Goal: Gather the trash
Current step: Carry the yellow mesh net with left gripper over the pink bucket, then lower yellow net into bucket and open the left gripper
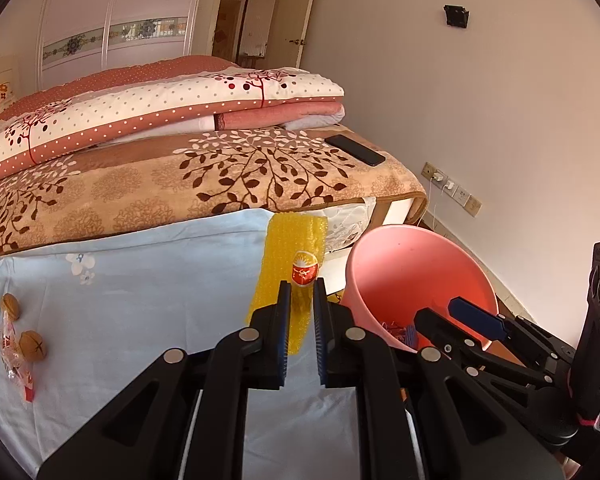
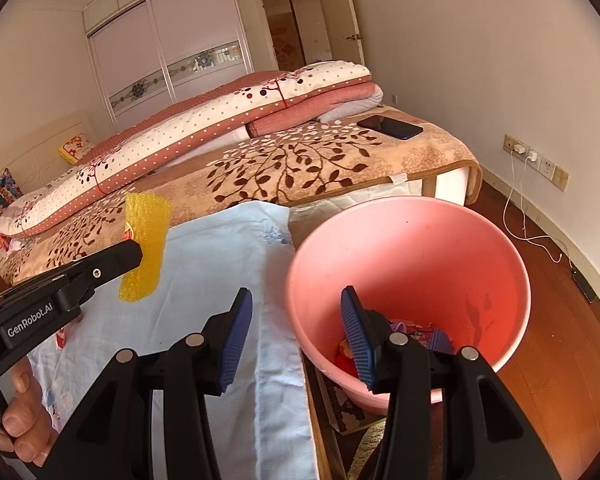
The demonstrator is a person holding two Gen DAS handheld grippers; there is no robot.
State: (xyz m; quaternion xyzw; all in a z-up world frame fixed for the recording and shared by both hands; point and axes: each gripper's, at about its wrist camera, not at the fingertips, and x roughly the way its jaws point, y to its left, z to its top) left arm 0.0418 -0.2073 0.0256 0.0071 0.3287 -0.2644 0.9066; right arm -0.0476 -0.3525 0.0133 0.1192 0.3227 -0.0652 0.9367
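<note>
My left gripper (image 1: 302,292) is shut on a sheet of yellow bubble wrap (image 1: 292,248), which stands up between its pads above the light blue sheet (image 1: 160,280). A small red and white wrapper (image 1: 305,273) sits against the wrap just past the fingertips. In the right wrist view the same yellow bubble wrap (image 2: 144,248) hangs from the left gripper (image 2: 138,254). My right gripper (image 2: 296,300) is open and holds nothing; its left finger is over the blue sheet (image 2: 220,264), its right finger inside the rim of the pink bin (image 2: 412,256). Colourful trash (image 2: 404,332) lies at the bin's bottom.
Two walnuts (image 1: 32,344) and a red and clear wrapper (image 1: 14,356) lie on the blue sheet at the left. A black phone (image 1: 354,149) rests on the brown leaf-patterned blanket (image 1: 220,184), with folded quilts behind. Wooden floor, wall sockets and a cable (image 2: 520,200) are at the right.
</note>
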